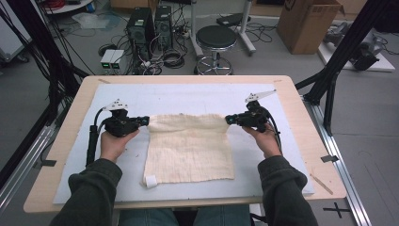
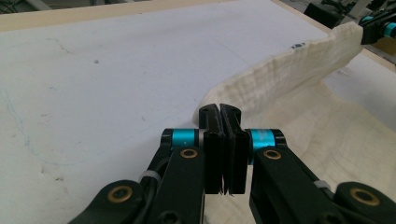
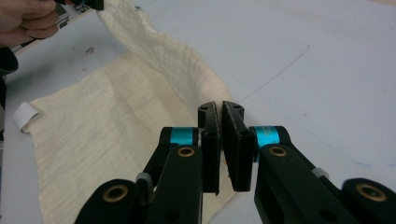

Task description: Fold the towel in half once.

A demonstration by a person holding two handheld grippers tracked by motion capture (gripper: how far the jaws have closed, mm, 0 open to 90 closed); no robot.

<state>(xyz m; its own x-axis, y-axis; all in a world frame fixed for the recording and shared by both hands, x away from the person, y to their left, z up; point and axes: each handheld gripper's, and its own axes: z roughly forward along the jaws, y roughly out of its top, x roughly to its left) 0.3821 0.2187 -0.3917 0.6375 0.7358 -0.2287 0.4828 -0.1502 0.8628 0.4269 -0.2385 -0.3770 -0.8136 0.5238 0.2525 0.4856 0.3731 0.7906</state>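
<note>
- Cloth [image 1: 189,147] lies flat on the white mat [image 1: 188,96] that covers the desk [image 1: 301,101] in the high view, a cream, loosely woven square with a small white tag [image 1: 150,181] at its near left corner.
- Both forearms come in from the near edge of the same view, dark sleeves to the wrist, each hand wrapped around its tool from below and pointing it inward. The left tool [image 1: 144,121] pinches the cloth's far left corner; the right tool [image 1: 229,119] pinches the far right corner (the far edge runs nearly straight between them).
- Seen from the left tool [image 2: 219,111], the two black pads stand pressed together, closed on the cloth's [image 2: 299,93] corner. Its edge rises off the mat [image 2: 102,79] as a ridge and runs up to the other tool [image 2: 371,28] at the top right, which clamps the far end.
- Seen from the right tool [image 3: 220,108], the pads are likewise shut on the cloth [image 3: 116,130], with only a thin slit between them. The lifted edge climbs toward the top left, where the other hand [image 3: 25,21] shows, and the rest spreads flat on the mat [image 3: 303,56], the tag [image 3: 24,115] at the left.
</note>
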